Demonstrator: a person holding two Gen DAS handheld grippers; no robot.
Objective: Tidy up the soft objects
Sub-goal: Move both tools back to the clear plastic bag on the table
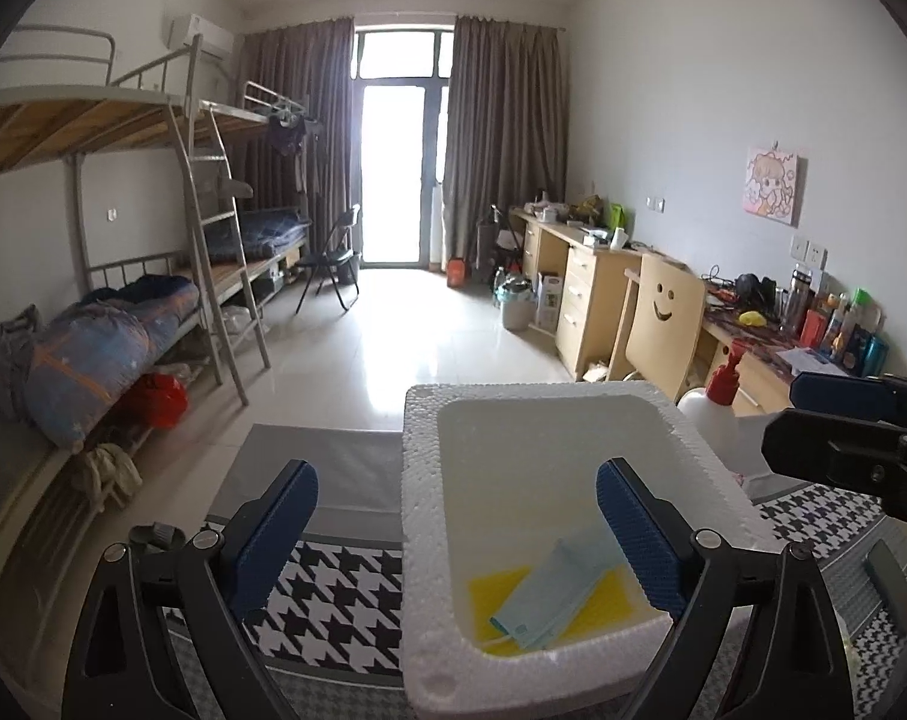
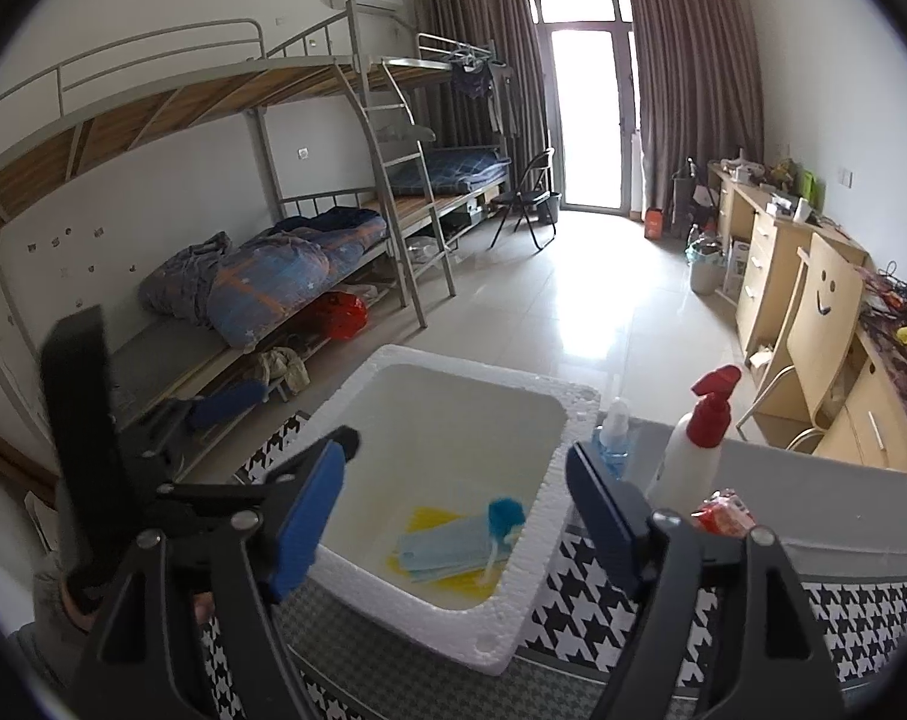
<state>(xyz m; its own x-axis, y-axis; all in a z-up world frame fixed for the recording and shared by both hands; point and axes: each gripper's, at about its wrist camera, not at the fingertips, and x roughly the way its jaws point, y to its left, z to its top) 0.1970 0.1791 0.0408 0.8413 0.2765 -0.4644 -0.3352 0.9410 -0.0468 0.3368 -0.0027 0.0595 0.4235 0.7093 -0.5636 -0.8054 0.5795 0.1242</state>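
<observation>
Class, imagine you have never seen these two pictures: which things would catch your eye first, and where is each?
First, the white foam box on the houndstooth cloth, holding a pale blue face mask on a yellow cloth. Beside the box stands a white spray bottle with a red trigger. Both the left gripper and the right gripper frame the views, jaws open and empty.

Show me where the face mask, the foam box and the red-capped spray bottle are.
face mask (image 1: 549,594): left wrist view, middle of its blue sheet.
foam box (image 2: 549,504): right wrist view, its right rim.
red-capped spray bottle (image 2: 687,456): right wrist view, white body.
</observation>
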